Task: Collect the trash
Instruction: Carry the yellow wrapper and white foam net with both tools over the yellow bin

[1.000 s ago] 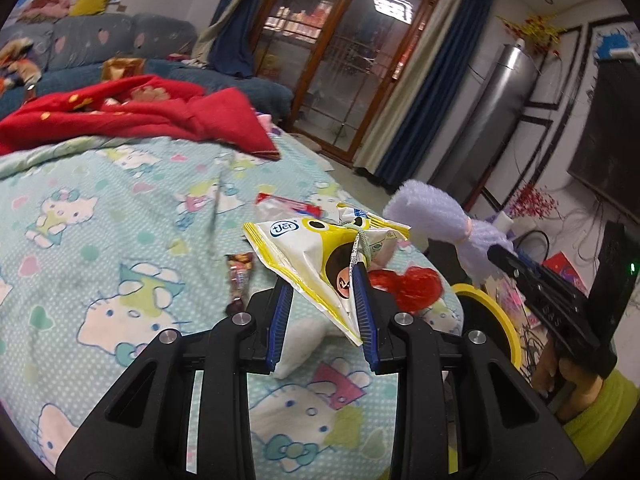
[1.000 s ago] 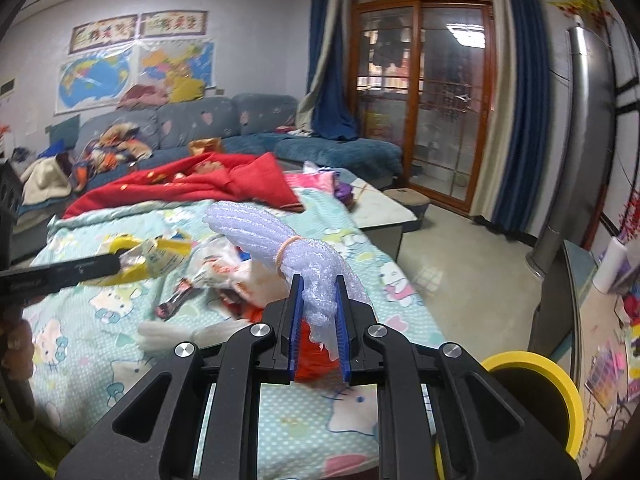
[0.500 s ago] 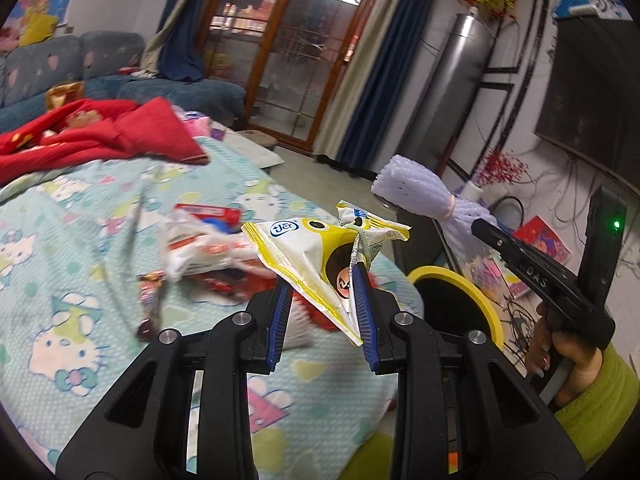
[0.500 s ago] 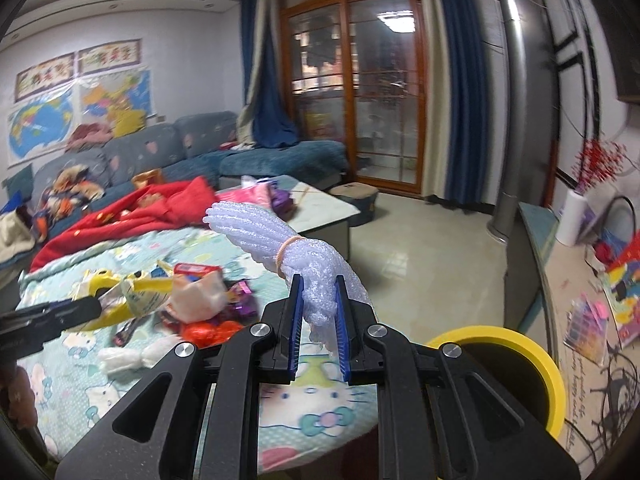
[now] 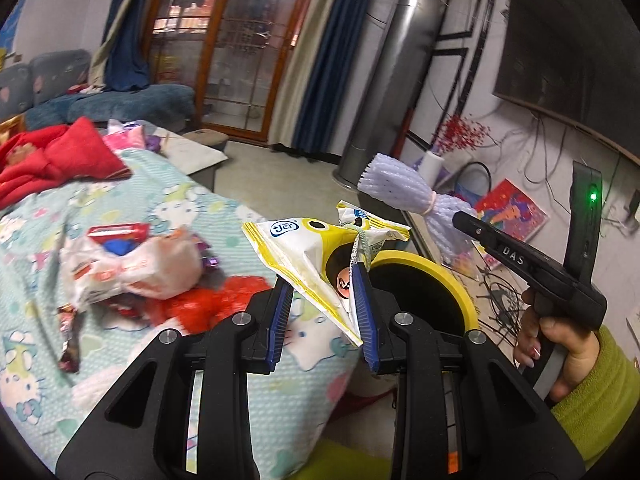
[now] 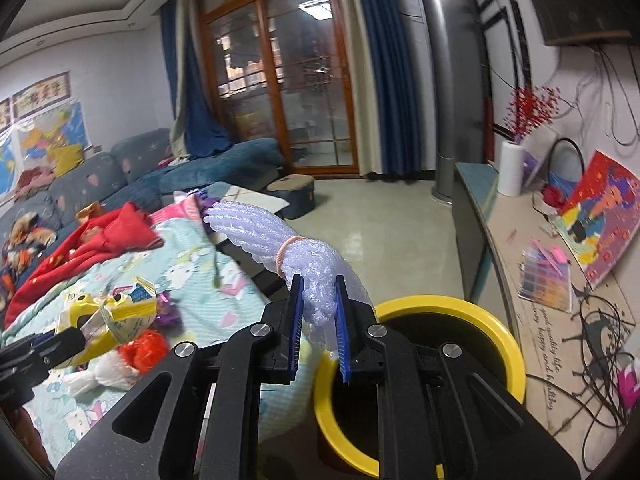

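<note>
Two grippers are raised side by side near a yellow-rimmed bin, each carrying a piece of trash. The left gripper points forward and somewhat downward, its blue pads narrowed onto a crumpled yellow-and-white snack wrapper that fans up and out above the fingertips, just short of the bin's near rim in the left wrist view. The right gripper also tilts downward, its jaws almost closed around the tail of a pale lilac foam net bunched with a pink rubber band; the net's wider end sticks up and to the left. Its fingertips sit over the left edge of the bin's dark opening. In the left wrist view a hand in a green sleeve wraps the right gripper's handle. Behind and to the left, more wrappers and a white plastic bag lie on a cartoon-cat printed bedspread, beside a red blanket.
</note>
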